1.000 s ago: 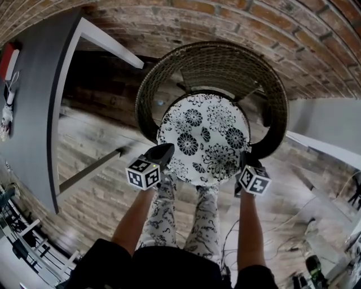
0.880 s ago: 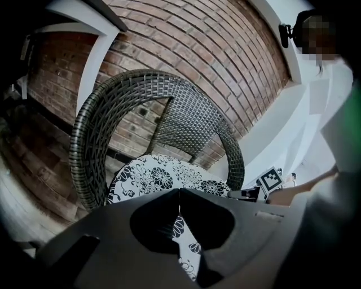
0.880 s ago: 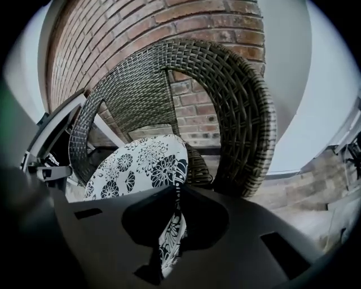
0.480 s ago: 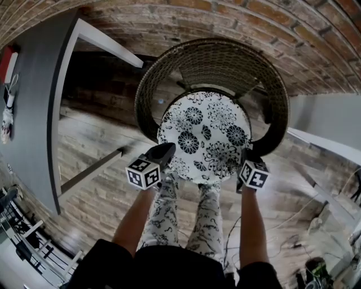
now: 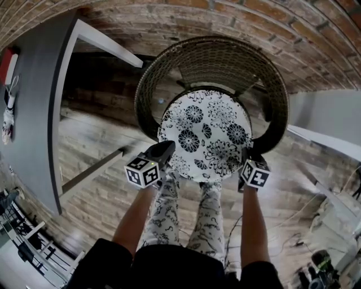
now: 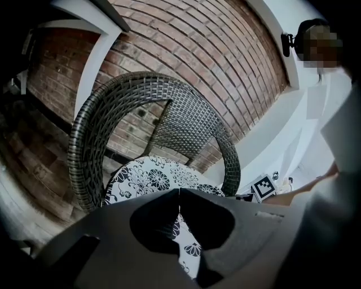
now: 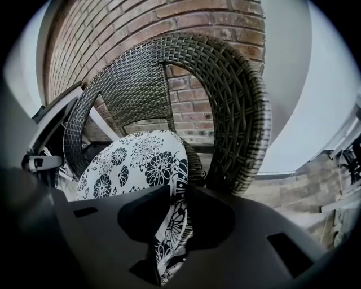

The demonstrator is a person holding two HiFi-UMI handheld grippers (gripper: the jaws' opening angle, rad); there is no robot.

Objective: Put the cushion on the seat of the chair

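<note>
1. Leftmost in the head view, a grey tabletop (image 5: 31, 113) runs along the left side, with a red item near its far corner, well apart from the chair.
2. Next, the left tool (image 5: 167, 149) sits at the front left edge of the seat. In the left gripper view the left tool (image 6: 179, 197) has its jaws pressed together on the rim of the cushion (image 6: 152, 178), and patterned fabric shows in the gap below the tips.
3. The round black-and-white floral cushion (image 5: 204, 135) lies over the seat of the wicker chair (image 5: 211, 59), inside the curve of its woven back. Whether it rests flat on the seat I cannot tell.
4. The chair stands before a brick wall (image 5: 237, 17) on a wooden floor (image 5: 96, 186).
5. The right tool (image 5: 247, 159) is at the front right edge of the seat. In the right gripper view the right tool (image 7: 177, 195) pinches a hanging fold of the cushion (image 7: 135, 163), with the chair (image 7: 225, 84) back rising behind it.
</note>
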